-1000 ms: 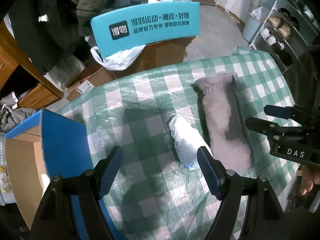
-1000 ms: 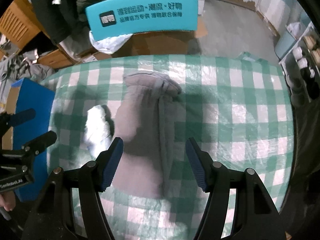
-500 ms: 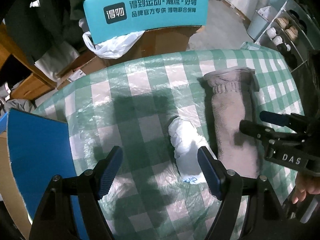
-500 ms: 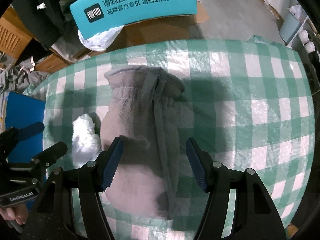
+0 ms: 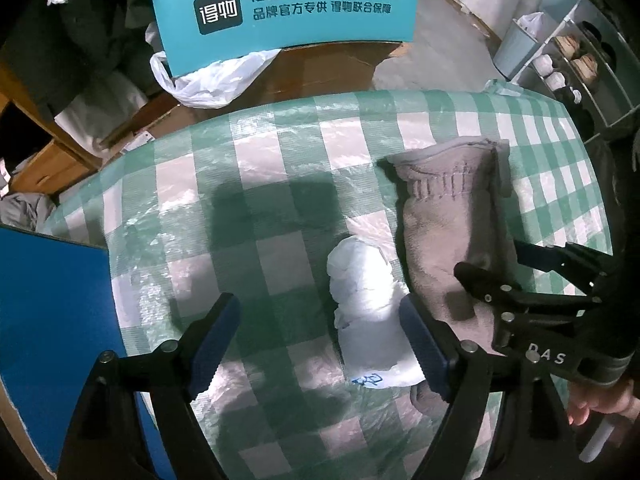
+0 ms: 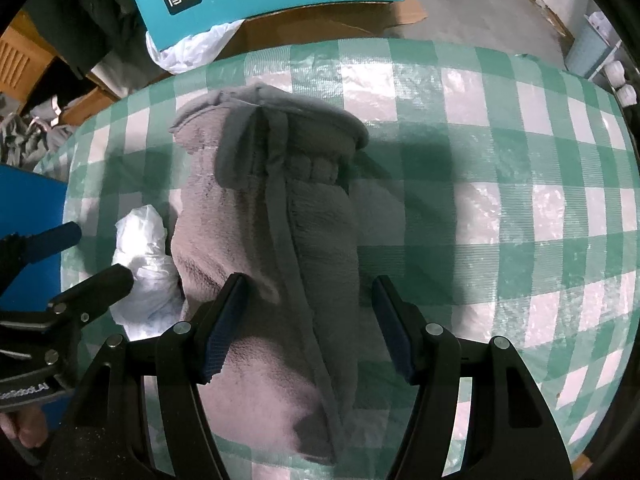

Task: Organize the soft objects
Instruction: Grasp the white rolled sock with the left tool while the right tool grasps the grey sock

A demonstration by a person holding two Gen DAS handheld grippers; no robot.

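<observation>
While opening, left tongs (image 5: 320,340) over bundle (image 5: 362,292)

A teal sign (image 5: 284,4) with white Chinese lettering stood at upper centre, a white plastic bag (image 5: 208,80) below it. A blue box (image 5: 48,312) sat at left; shelves (image 5: 576,60) at upper right.

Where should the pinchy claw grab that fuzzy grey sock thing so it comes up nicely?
Probably across its middle, from straight above. The fuzzy grey fleece sock lies flat and long on the green-and-white checked tablecloth, so its narrow width fits between the fingers. The right gripper already hangs open over it, a finger on either side. The bunched cuff end looks bulkier.
</observation>
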